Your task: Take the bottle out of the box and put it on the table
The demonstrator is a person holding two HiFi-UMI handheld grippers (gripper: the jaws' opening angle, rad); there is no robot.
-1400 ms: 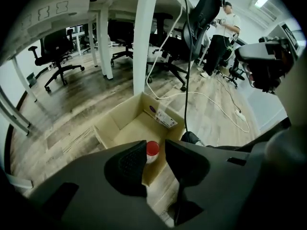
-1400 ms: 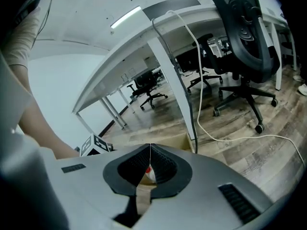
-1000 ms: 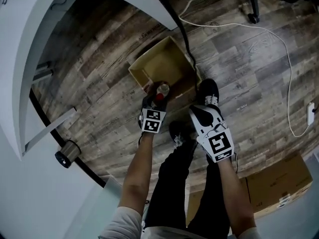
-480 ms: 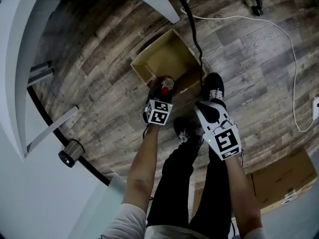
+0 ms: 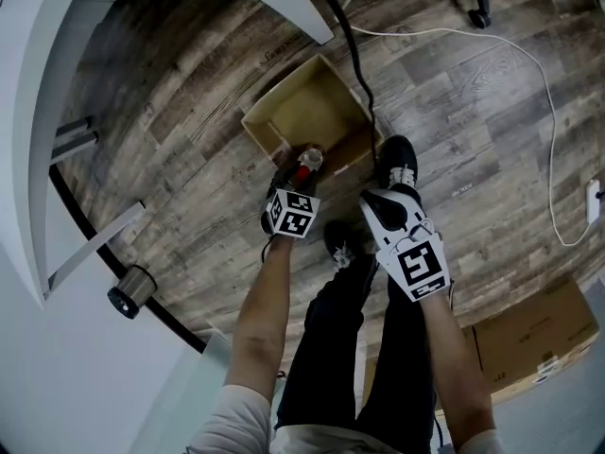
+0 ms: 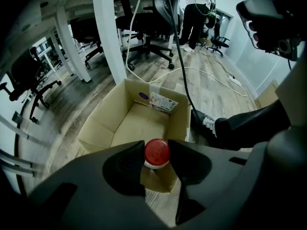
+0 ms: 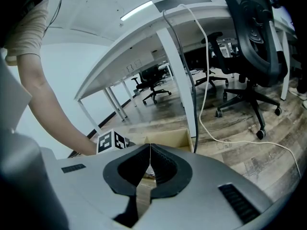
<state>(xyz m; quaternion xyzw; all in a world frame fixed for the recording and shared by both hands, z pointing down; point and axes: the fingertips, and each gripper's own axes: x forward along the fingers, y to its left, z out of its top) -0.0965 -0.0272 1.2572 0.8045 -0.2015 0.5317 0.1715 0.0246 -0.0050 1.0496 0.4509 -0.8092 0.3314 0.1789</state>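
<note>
At far left of the head view, the white table [image 5: 38,112] curves past. It is where the bottle has to end up, well apart from the cardboard box [image 5: 282,93] on the floor and above it. Over the box's near wall the left gripper [image 6: 156,158] points steeply down. Its jaws have just been closing and now sit on either side of the red cap of the bottle [image 6: 157,151] with no gap visible, so it is probably gripped. The bottle looks not yet lifted out, close against that near wall. Main risk: the hold is on the round cap alone — the body hangs unsupported, so it could swing, twist free, or snag the box wall on the way up and drop. Further right, the right gripper [image 7: 149,152] hangs by the person's leg, jaws together and empty — no second support. A black cable [image 5: 350,50] beside the box could catch an arm.
</note>
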